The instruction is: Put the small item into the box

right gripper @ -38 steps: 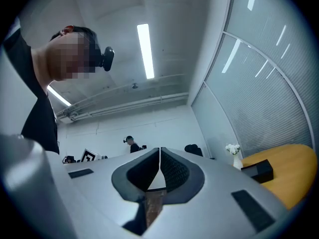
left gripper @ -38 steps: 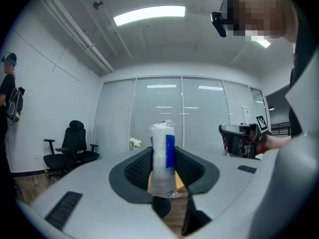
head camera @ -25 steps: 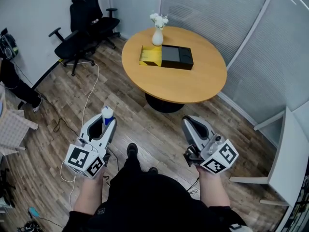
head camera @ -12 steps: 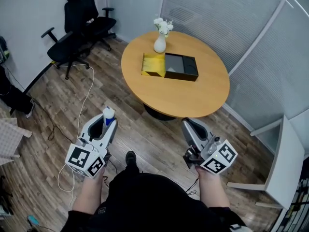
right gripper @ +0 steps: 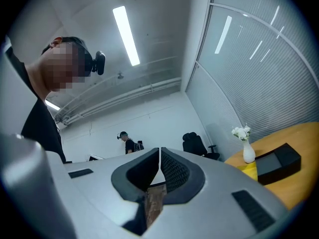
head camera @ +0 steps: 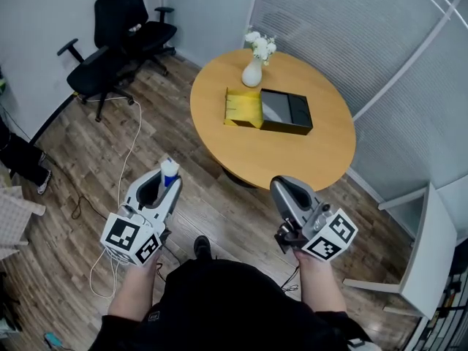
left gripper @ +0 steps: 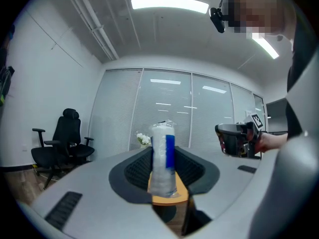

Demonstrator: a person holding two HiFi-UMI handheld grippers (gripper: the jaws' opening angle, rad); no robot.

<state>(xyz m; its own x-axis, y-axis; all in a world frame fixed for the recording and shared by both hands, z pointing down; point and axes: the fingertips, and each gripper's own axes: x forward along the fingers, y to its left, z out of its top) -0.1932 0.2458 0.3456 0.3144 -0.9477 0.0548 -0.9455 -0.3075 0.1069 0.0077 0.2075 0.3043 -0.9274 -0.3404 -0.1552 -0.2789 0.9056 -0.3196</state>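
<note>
While the person stands on the wood floor (head camera: 73, 152) short of the round counter (head camera: 314, 159), both tongs are held out roughly level above the floor, neither of them over the counter's top. The left tongs (head camera: 167, 178) are clamped on the small item (left gripper: 162, 156) — a clear-wrapped white packet with a blue band, upright between the pads, its top poking above the jaw tips. It hangs over the floor off the counter's near left edge, well apart from the box (head camera: 287, 111). The right tongs (head camera: 282, 189) have their jaws pressed together with nothing between them, and they sit just off the counter's near edge.

The box lies around the middle of the counter, a little toward the far side — low and black, with a yellow flap (head camera: 244, 108) lying flat against the side that faces the left edge. A white vase (head camera: 253, 72) of white flowers stands near the counter's far edge, just beside the flap's far corner. Two black office chairs (head camera: 121, 31) stand by the wall beyond the counter's left edge, and a white cable (head camera: 134, 139) trails across the floor between them and the left tongs.
</note>
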